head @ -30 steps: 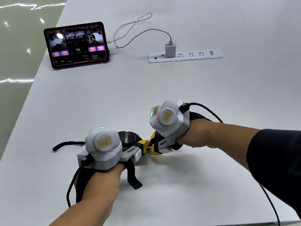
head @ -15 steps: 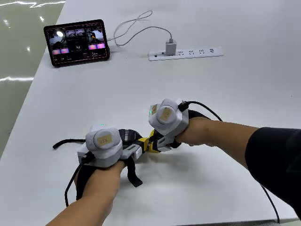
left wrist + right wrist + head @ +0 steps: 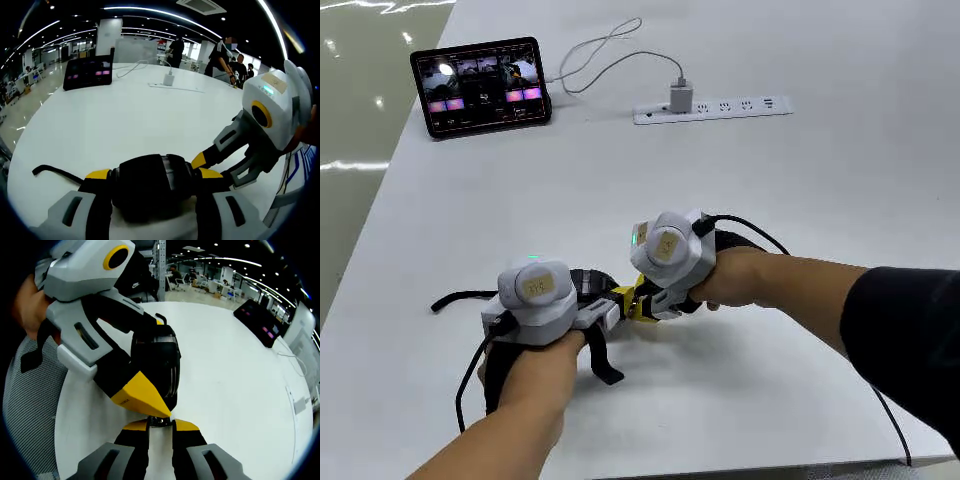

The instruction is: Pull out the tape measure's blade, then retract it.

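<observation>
Head view: white table (image 3: pixel 800 180) w/ tablet (image 3: pixel 480 86) and power strip (image 3: pixel 720 107) at far side. Near front edge, black tape measure (image 3: pixel 588 288) is clamped across its body by left gripper (image 3: pixel 153 175), jaws spread wide. Right gripper (image 3: pixel 160 424) jaws nearly closed, blade tip (image 3: pixel 159 418) pinched right at case mouth; blade not drawn out.

A white table (image 3: pixel 820 180) carries a dark tablet (image 3: pixel 480 86) at its far left, propped up with its screen lit in small coloured tiles. To the right of the tablet lies a white power strip (image 3: pixel 730 108) with a white charger (image 3: pixel 680 100) plugged into its left end. A white cable (image 3: pixel 605 62) loops from the charger to the tablet. A glossy floor (image 3: pixel 360 100) lies beyond the table's left edge. In the left gripper view, people (image 3: pixel 220 55) stand behind the table.
</observation>
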Tool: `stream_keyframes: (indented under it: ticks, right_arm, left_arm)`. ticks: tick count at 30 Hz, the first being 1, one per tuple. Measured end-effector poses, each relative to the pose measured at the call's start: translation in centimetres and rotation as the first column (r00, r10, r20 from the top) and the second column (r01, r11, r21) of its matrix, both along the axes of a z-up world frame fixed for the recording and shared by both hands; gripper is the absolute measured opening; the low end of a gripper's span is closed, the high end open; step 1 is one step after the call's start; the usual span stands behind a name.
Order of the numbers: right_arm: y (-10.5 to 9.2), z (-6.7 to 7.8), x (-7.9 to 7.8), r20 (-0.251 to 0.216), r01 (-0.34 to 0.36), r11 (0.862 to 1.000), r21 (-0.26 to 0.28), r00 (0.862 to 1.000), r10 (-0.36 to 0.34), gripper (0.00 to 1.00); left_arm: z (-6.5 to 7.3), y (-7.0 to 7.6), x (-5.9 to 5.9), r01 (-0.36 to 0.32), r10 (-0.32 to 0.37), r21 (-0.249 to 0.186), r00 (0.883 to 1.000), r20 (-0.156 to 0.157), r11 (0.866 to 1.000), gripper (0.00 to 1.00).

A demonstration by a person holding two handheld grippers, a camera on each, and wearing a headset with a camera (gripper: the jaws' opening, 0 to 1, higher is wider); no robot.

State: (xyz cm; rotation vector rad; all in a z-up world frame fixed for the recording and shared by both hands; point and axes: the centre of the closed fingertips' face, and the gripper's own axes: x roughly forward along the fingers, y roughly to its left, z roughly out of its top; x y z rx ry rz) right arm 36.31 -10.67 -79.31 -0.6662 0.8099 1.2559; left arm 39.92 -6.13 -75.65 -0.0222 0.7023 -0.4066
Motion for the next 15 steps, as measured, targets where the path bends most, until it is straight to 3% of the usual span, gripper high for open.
stream_keyframes:
  ticks: [3,5,7,9,12,15]
  right_arm:
    - [-0.5,0.1,0.0,-0.002,0.006,1.000,-0.011,1.000,-0.006,0.15]
    - [-0.8,0.1,-0.2,-0.008,0.006,1.000,-0.016,1.000,-0.006,0.16]
    - [-1.1,0.2,-0.3,-0.003,0.009,1.000,-0.017,1.000,-0.009,0.16]
    - [-1.4,0.5,-0.3,-0.002,0.023,1.000,-0.012,1.000,-0.024,0.18]
    - [-1.6,1.3,-0.4,0.026,0.017,1.000,0.007,1.000,-0.017,0.23]
    - [-2.0,1.9,-0.4,0.026,0.032,0.999,0.027,0.999,-0.033,0.27]
  left_arm:
    - [0.2,0.1,0.0,-0.004,0.004,-0.025,1.000,-0.011,1.000,0.63]
    - [0.6,0.1,0.2,-0.006,0.006,-0.046,1.000,-0.003,0.999,0.63]
    - [1.2,0.0,0.4,0.005,-0.004,-0.047,1.000,0.010,0.999,0.63]
    - [1.6,-0.3,0.6,0.061,-0.060,-0.025,0.997,0.042,0.998,0.66]
    - [2.5,-0.2,0.8,0.087,-0.084,-0.026,0.993,0.081,0.996,0.74]
    - [2.7,0.2,0.9,0.105,-0.101,-0.038,0.992,0.078,0.994,0.83]
